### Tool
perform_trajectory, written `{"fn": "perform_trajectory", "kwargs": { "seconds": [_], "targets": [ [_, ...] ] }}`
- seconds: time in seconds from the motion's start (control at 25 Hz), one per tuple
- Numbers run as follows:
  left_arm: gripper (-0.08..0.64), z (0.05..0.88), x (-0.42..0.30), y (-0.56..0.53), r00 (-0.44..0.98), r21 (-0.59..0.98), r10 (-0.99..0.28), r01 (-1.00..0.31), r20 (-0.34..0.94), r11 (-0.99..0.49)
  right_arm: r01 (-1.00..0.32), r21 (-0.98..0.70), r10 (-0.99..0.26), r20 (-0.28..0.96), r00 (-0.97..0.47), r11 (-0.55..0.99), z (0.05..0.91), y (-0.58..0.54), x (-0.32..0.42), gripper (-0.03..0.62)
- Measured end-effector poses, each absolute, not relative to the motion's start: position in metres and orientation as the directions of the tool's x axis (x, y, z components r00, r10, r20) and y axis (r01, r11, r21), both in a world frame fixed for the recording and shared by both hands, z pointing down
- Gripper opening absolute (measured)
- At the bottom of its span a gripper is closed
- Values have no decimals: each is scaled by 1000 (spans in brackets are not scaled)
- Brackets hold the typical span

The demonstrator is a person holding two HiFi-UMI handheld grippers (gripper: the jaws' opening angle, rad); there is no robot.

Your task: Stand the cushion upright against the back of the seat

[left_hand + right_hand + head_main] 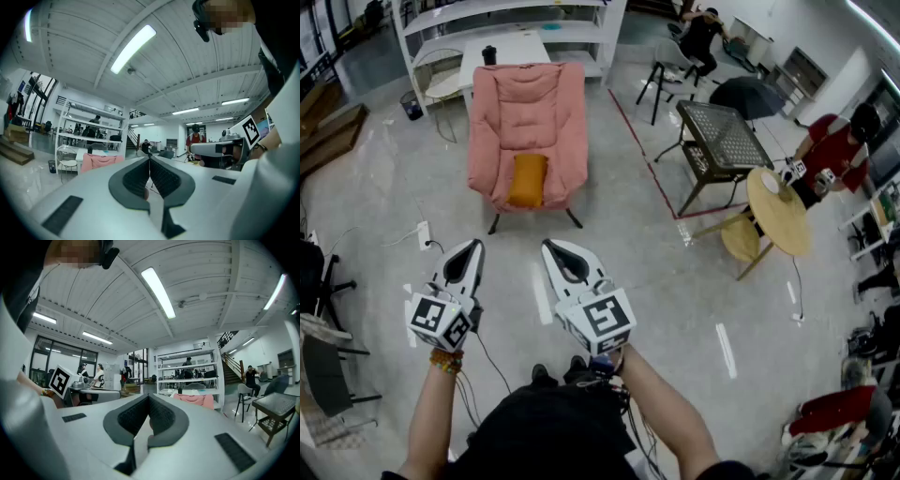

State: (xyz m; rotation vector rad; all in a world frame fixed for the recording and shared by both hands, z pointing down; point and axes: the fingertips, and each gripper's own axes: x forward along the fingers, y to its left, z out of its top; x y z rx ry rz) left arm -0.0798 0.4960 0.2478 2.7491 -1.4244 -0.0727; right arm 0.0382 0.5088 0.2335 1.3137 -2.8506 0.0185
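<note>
Presently listed, from the head view and both gripper views:

- Cushion (528, 180): orange, on the seat of the armchair (528, 94), midway between the seat's side edges and reaching to its front edge. From this steep angle it cannot be told whether it lies flat or leans on the back. Both gripper views hide it behind the gripper bodies; only the top of the pink armchair back shows there (101, 161) (194, 400).
- Left gripper (472, 247) (150, 159): jaws closed together, nothing between them, held level over the floor (384, 202), well apart from the armchair.
- Right gripper (551, 247) (149, 397): jaws likewise pressed together and empty, just beside the left one, pointing toward the armchair.
- Shelf unit (516, 19): white, behind the armchair, cut off by the top edge; its contents are too small to name.
- Mesh table (724, 136) and round wooden table (780, 211): to the right. A person in red (834, 150) sits at the round table, partly cut off.
</note>
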Motion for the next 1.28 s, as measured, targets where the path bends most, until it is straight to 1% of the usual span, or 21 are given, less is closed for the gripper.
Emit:
{"fn": "perform_trajectory", "kwargs": {
  "seconds": [0.16,0.28,0.36,0.6,0.76,1.04,1.16,1.28],
  "targets": [
    [14,256,-69,496,616,58,-788,-788,27,-614,-811,62,-813,16,-582,581,254,523,31,15],
    [14,260,-73,496,613,53,-789,-790,38,-611,-815,137,-826,61,-560,562,263,526,17,15],
    [14,262,-78,495,607,46,-793,-794,42,-606,-811,157,-825,74,-560,564,266,523,8,15],
    [14,272,-94,491,606,49,-793,-796,59,-604,-818,118,-826,91,-556,563,273,513,-13,15],
    [14,275,-99,486,608,45,-792,-794,59,-606,-827,123,-836,95,-540,548,280,506,-17,15],
    [14,282,-92,457,561,-1,-825,-827,65,-563,-850,104,-856,95,-508,516,290,476,-2,15],
    [14,288,-83,441,528,-10,-845,-847,82,-531,-854,83,-857,86,-508,514,290,459,10,15],
    [14,293,-68,429,510,-27,-854,-857,107,-515,-851,50,-850,107,-516,523,300,444,25,15]
  ]
}}
